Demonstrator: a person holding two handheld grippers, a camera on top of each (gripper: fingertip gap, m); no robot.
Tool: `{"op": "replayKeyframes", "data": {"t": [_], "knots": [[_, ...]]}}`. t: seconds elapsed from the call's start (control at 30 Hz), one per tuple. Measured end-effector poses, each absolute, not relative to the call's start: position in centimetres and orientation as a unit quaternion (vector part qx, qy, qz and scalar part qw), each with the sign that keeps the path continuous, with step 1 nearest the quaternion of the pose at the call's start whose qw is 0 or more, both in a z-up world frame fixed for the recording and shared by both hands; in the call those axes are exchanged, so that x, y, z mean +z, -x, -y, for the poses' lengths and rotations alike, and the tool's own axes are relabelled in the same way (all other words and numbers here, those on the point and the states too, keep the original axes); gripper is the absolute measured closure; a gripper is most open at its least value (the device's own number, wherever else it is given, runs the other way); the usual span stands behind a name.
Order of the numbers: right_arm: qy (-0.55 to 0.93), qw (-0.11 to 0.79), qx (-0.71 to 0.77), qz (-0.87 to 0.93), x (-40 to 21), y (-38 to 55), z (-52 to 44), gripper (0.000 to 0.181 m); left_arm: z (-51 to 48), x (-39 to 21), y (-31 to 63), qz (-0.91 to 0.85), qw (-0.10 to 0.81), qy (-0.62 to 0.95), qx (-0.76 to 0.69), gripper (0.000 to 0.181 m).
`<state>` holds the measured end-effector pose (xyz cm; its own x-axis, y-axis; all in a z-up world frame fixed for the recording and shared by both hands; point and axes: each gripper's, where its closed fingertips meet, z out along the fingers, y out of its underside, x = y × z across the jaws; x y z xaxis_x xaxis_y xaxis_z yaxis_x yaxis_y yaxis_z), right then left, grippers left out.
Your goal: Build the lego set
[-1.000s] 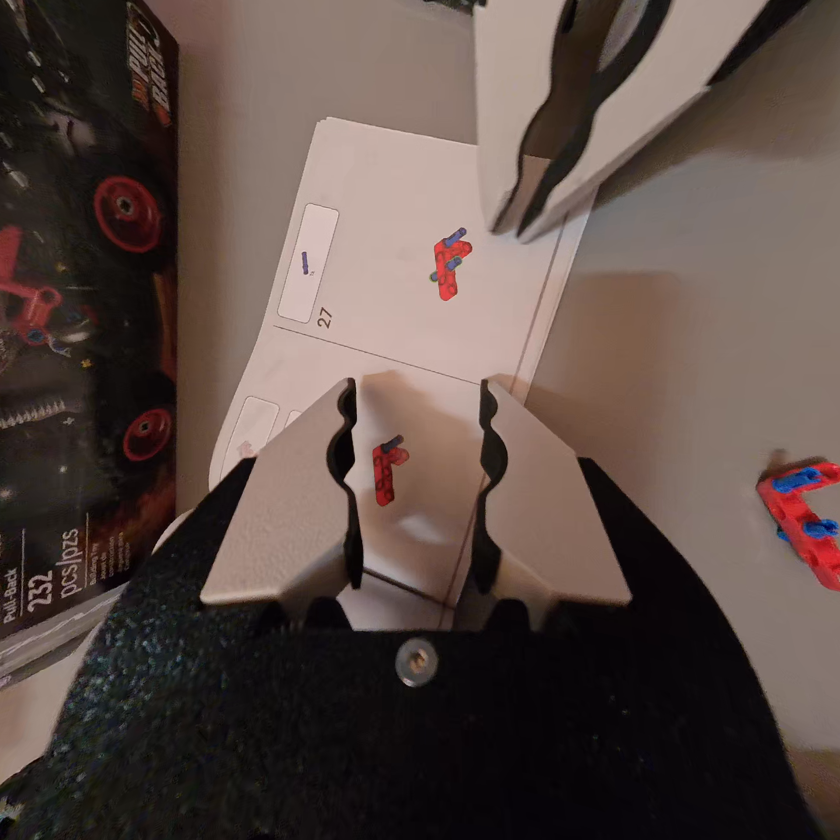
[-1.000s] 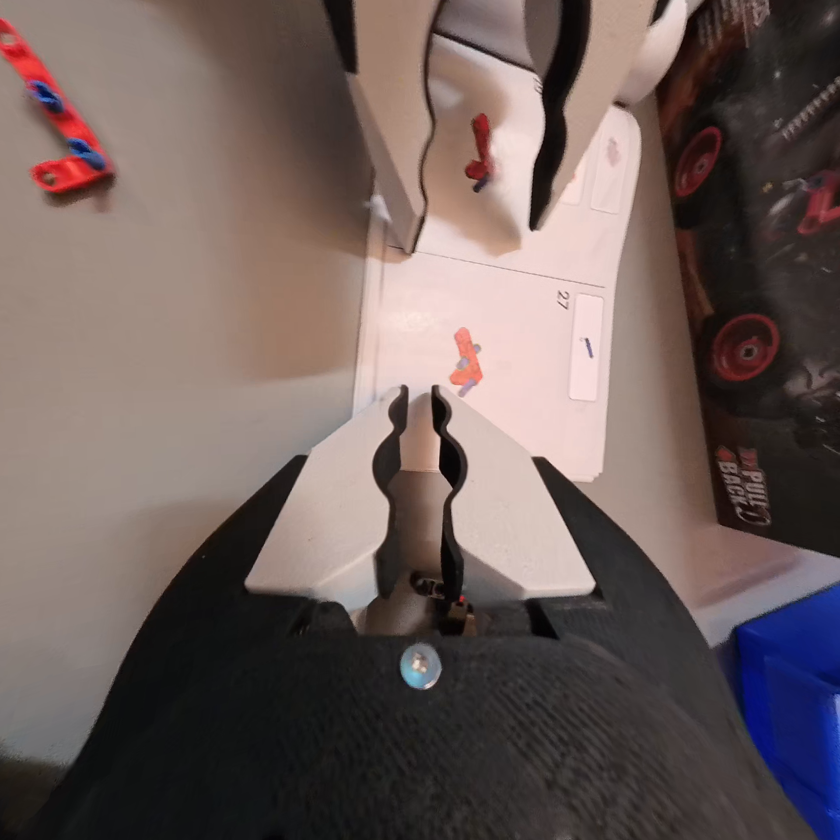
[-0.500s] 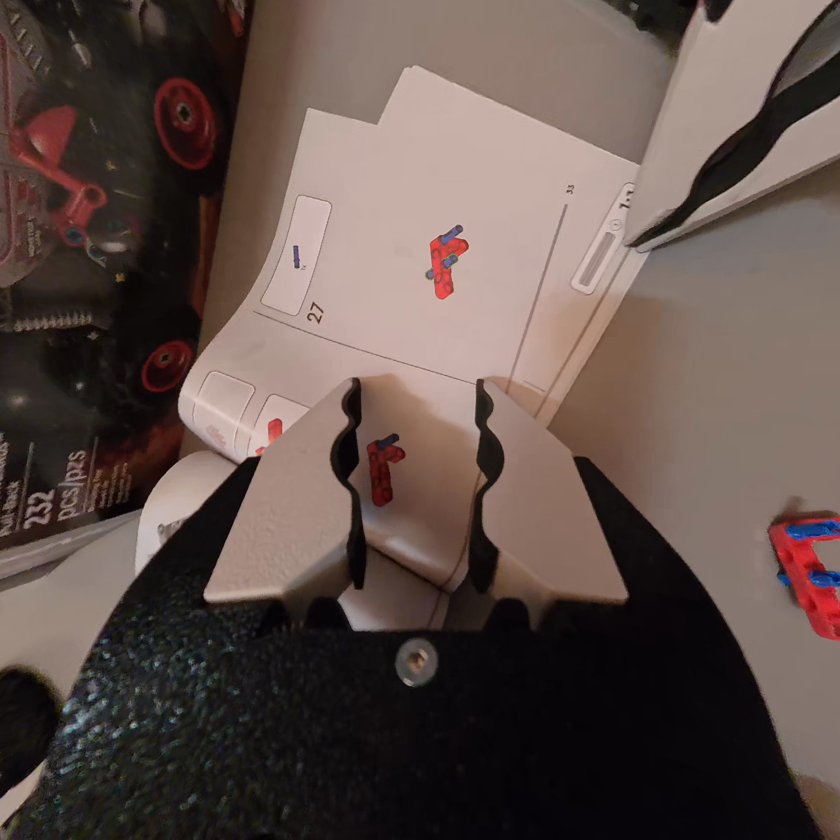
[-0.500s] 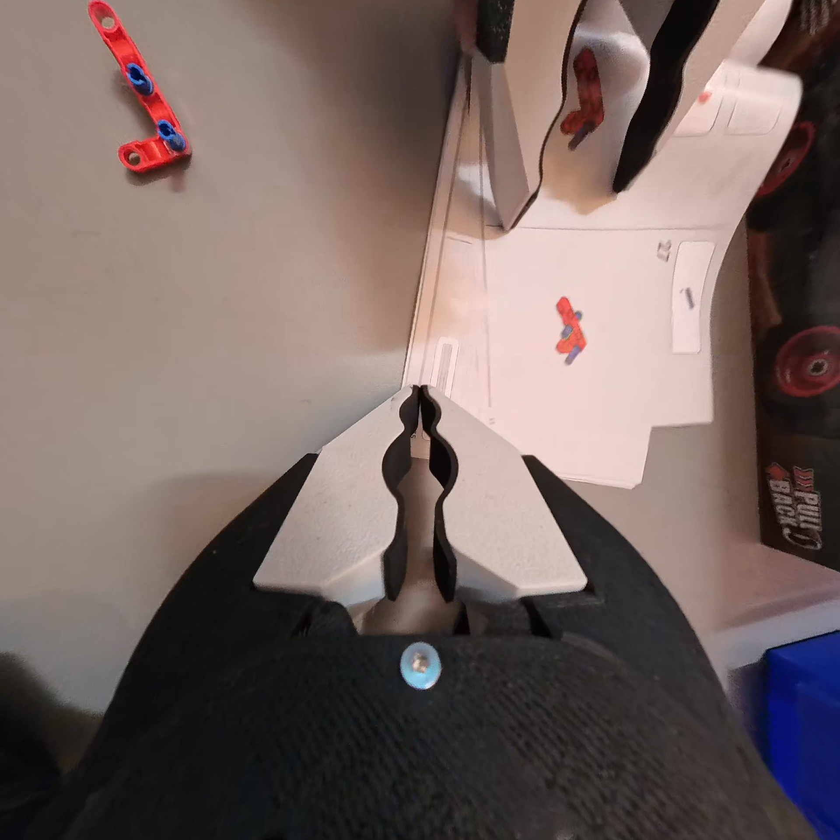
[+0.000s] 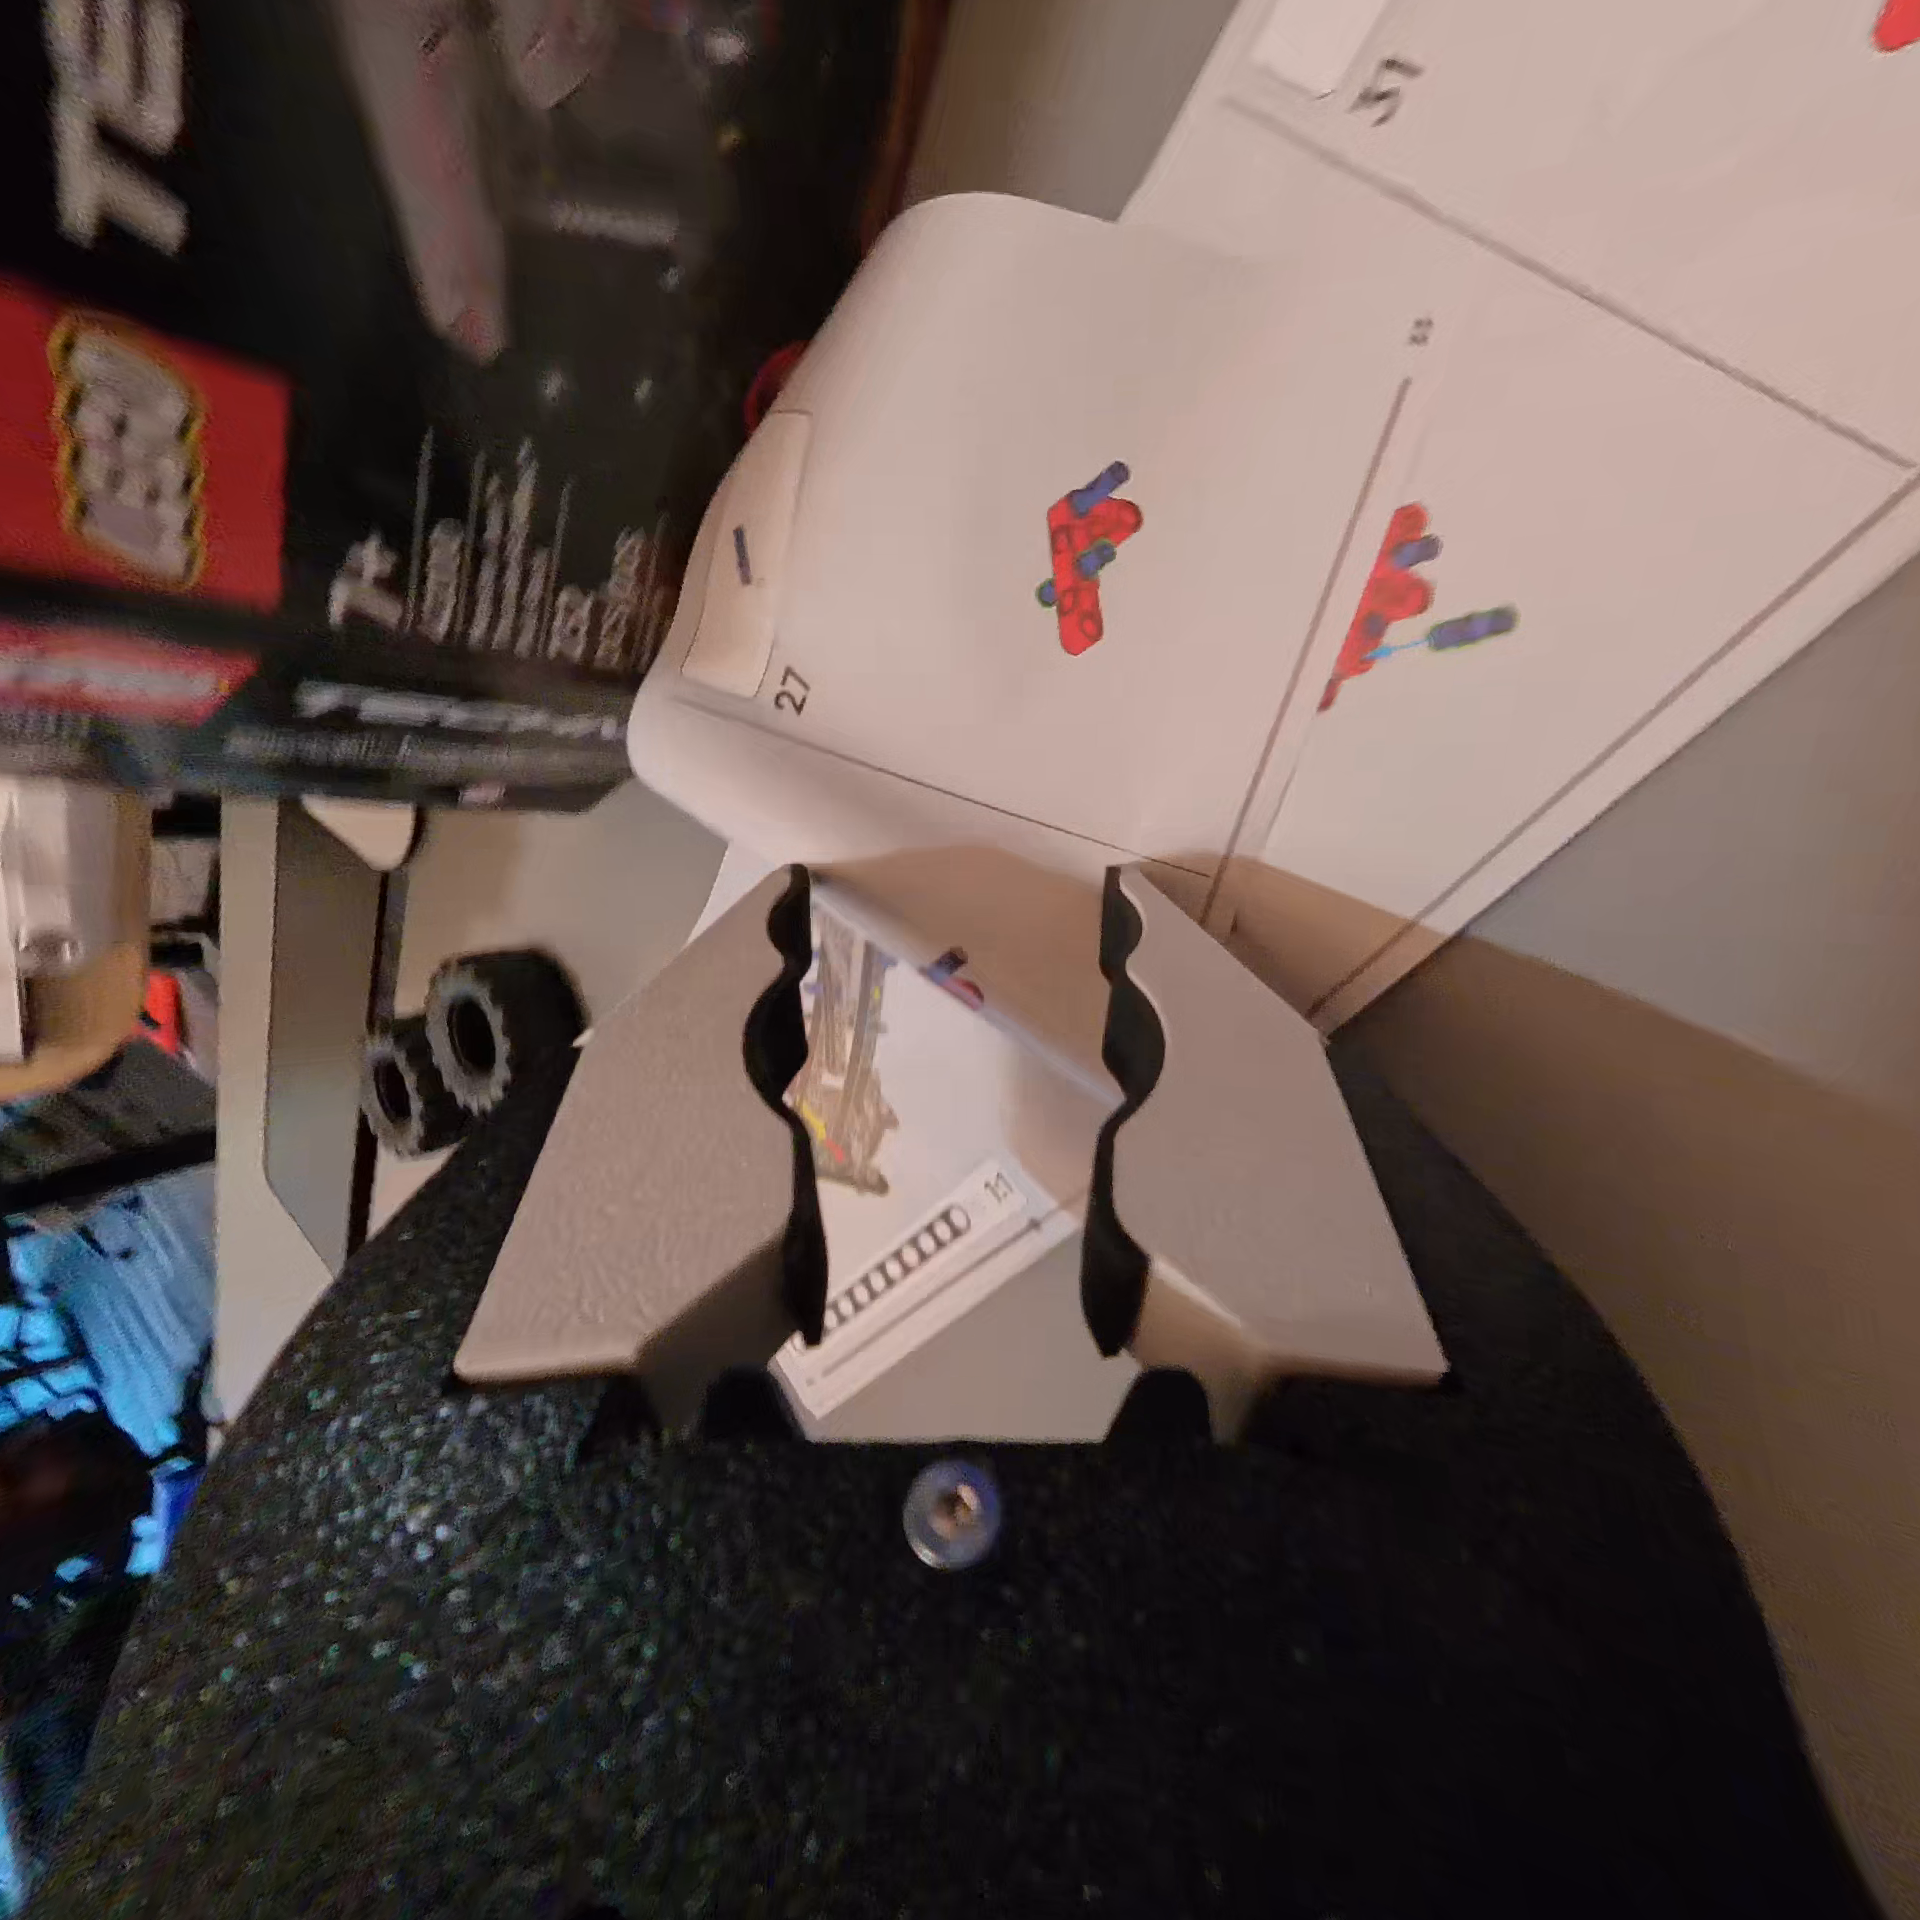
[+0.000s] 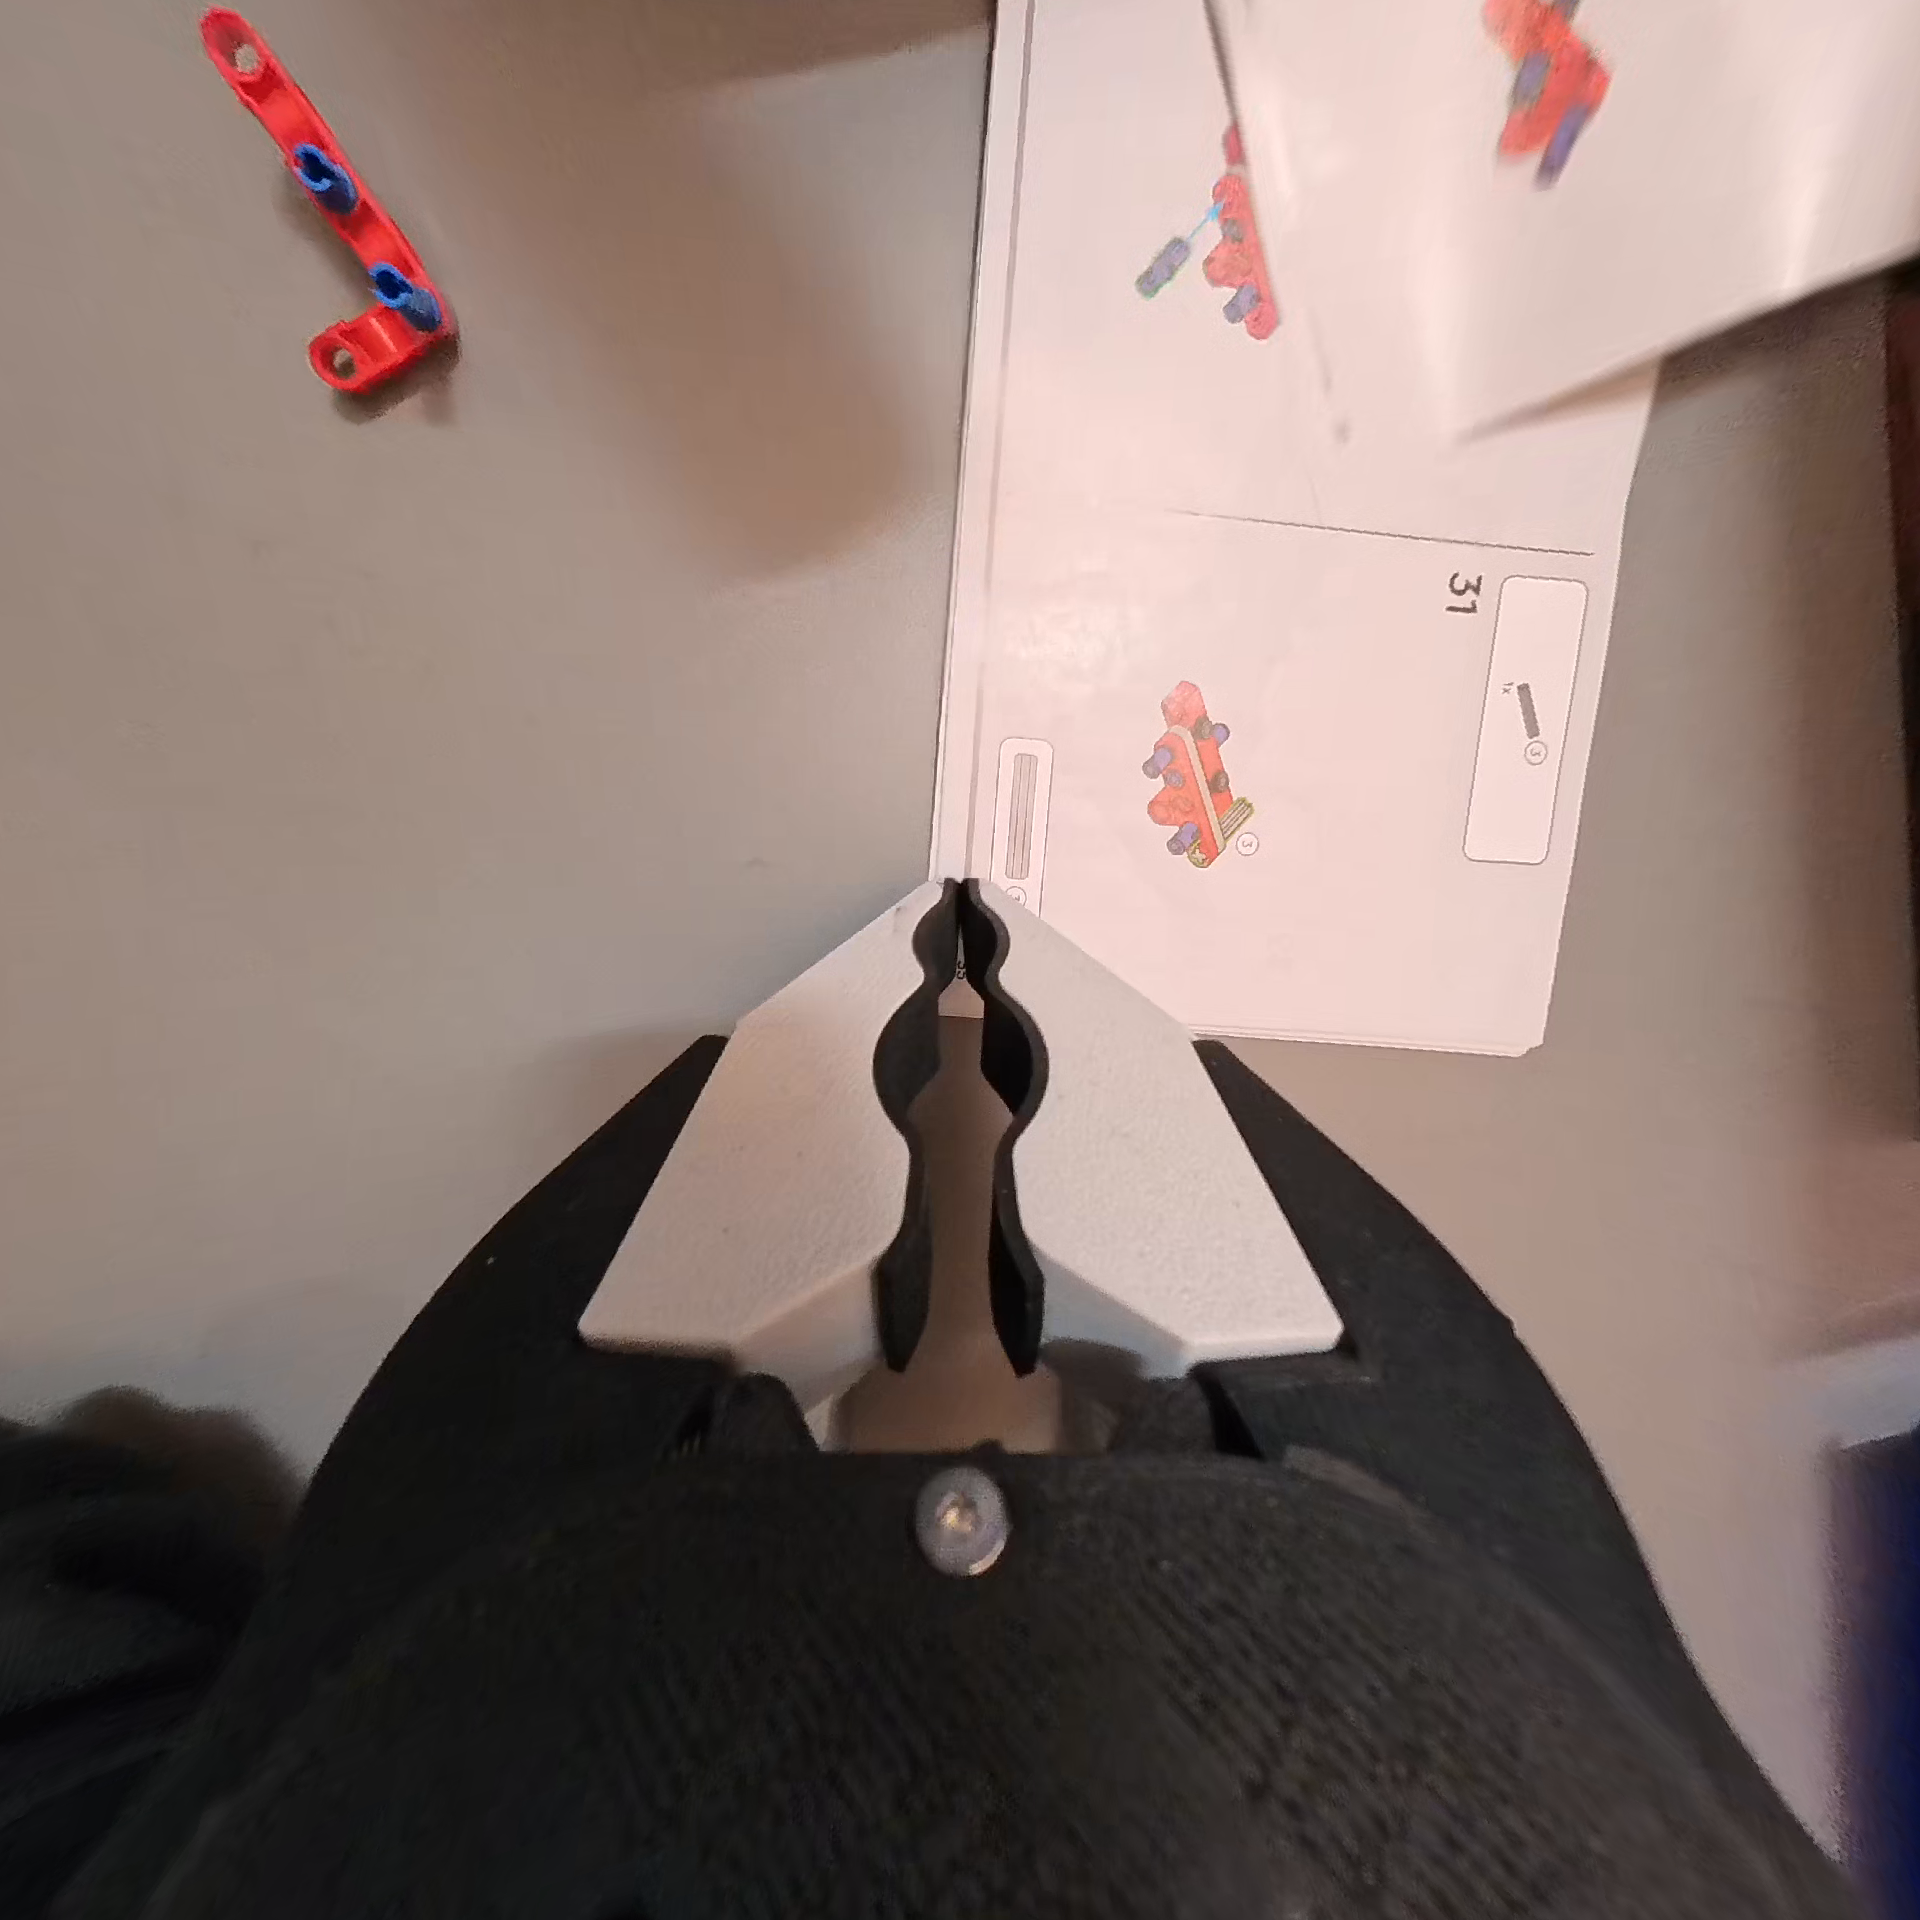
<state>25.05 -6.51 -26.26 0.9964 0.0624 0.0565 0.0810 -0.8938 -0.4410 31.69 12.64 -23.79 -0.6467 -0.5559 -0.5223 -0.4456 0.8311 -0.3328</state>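
Observation:
The white instruction booklet (image 6: 1299,644) lies open on the grey table. My right gripper (image 6: 958,885) is shut, its tips at the booklet's near left corner; I cannot tell whether it pinches paper. A red L-shaped beam with two blue pins (image 6: 332,208) lies on the table far left of it. In the left wrist view, one page (image 5: 1039,436) of the booklet stands lifted and curled. My left gripper (image 5: 956,883) is open, with the lower part of that page (image 5: 935,1195) running between its fingers (image 5: 665,1143).
The black set box (image 5: 312,416) stands along the left of the booklet. Two small black tyres (image 5: 436,1060) sit beside a white bracket below the box. Bare grey table (image 6: 520,727) lies between the red beam and the booklet.
The page at my left gripper has risen and curled towards the box, uncovering further pages. My right gripper has closed fully and stays at the booklet's corner.

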Motion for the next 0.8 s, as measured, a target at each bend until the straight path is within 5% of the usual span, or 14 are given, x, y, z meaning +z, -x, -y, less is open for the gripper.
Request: {"op": "replayKeyframes", "data": {"t": [0.03, 0.27, 0.43, 0.6, 0.8], "knots": [[0.973, 0.227, -0.016, 0.040, -26.3, -24.9, 6.6, 0.181, -14.1, -23.4, -31.4, -0.894, 0.325, 0.299, -0.079, 0.130], [0.970, 0.233, -0.012, 0.068, -26.2, -24.6, 6.8, 0.181, -23.4, -21.2, -27.9, -0.785, 0.365, 0.491, -0.100, 0.130], [0.968, 0.243, -0.009, 0.064, -26.2, -24.6, 6.5, 0.181, -7.8, -21.2, -23.8, -0.834, 0.211, 0.359, -0.362, 0.145], [0.965, 0.255, -0.001, 0.053, -26.2, -24.6, 6.4, 0.181, -2.5, -23.9, -24.0, -0.841, 0.142, 0.341, -0.395, 0.169], [0.966, 0.254, -0.005, 0.049, -26.2, -24.6, 6.4, 0.181, -7.2, -23.4, -29.1, -0.809, 0.352, 0.372, -0.289, 0.160]]}}
